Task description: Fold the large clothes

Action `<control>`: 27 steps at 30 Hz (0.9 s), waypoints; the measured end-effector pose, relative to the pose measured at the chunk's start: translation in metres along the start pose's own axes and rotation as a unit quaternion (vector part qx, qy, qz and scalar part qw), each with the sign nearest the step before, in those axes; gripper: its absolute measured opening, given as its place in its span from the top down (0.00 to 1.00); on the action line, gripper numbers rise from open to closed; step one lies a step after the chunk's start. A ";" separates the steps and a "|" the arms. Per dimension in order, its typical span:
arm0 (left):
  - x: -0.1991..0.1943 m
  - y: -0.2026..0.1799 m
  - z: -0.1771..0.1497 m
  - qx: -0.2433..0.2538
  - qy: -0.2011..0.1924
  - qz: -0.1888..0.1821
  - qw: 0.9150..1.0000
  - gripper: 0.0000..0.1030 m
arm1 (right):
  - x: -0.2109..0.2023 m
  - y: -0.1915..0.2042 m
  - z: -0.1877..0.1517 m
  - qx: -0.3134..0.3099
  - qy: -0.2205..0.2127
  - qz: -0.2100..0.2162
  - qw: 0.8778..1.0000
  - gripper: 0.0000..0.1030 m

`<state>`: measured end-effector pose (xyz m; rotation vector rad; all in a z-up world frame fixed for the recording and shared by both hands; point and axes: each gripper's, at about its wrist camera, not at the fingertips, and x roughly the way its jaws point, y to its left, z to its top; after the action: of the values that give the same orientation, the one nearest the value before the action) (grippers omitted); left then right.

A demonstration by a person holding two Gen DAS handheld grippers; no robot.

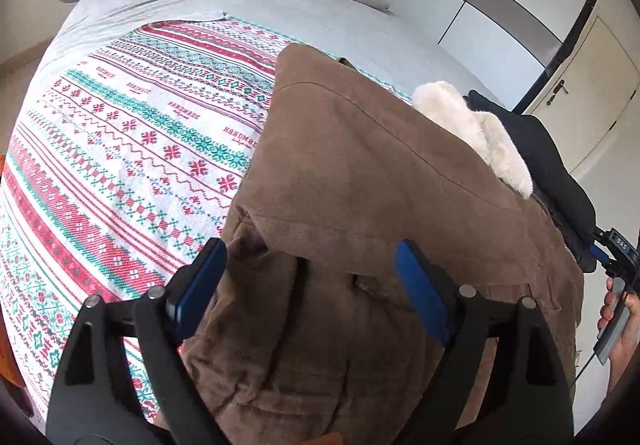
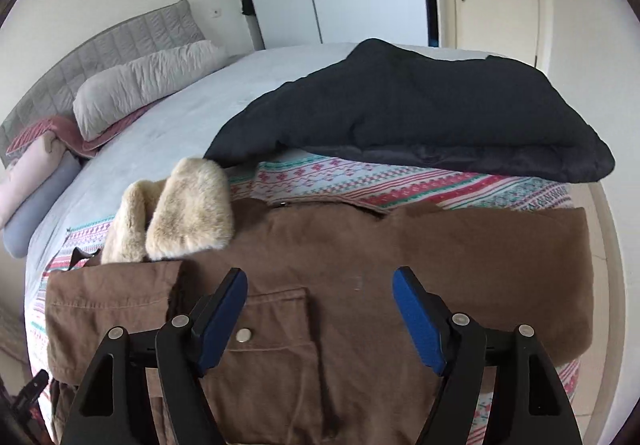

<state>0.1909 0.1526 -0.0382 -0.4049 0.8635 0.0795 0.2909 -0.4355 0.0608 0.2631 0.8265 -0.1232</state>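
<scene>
Both grippers hang over the brown jacket point(image 2: 400, 245) with their jaws spread wide and nothing between the blue pads. From its own wrist view, the left gripper point(image 1: 312, 277) sits above bunched corduroy near one end of the garment, close to the bed's near edge, a spot that suits picking up a loose end to carry it over. The right gripper point(image 2: 320, 309) hovers above the flat front panel, with the snap-buttoned pocket point(image 2: 276, 329) just under its left finger; whether either gripper touches the cloth I cannot tell.

The jacket lies spread across the patterned blanket point(image 1: 132, 149), which covers the bed point(image 1: 248, 9), so the broad surface gives room to flatten and double it. Its cream fleece collar point(image 2: 188, 209) is turned up at one end, showing the lining. A dark padded coat point(image 2: 420, 113) rests further back on the blanket, apart from the working area, probably waiting its turn or already dealt with. Pillows point(image 2: 148, 81) stay stacked at the headboard, well clear.
</scene>
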 end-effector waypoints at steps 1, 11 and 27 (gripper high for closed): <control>-0.001 -0.001 -0.001 0.000 0.003 0.005 1.000 0.14 | -0.006 -0.023 0.001 0.022 -0.002 -0.009 1.000 0.23; 0.004 -0.026 -0.018 0.018 -0.002 0.079 0.997 0.05 | -0.006 -0.215 -0.030 0.224 0.033 -0.043 0.973 0.21; 0.020 -0.047 -0.029 0.031 -0.020 0.059 0.998 0.05 | 0.029 -0.326 -0.104 0.485 0.006 0.011 0.874 0.21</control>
<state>0.1937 0.0965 -0.0555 -0.2939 0.8469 0.1685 0.1681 -0.7194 -0.0875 1.2244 0.7159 -0.5194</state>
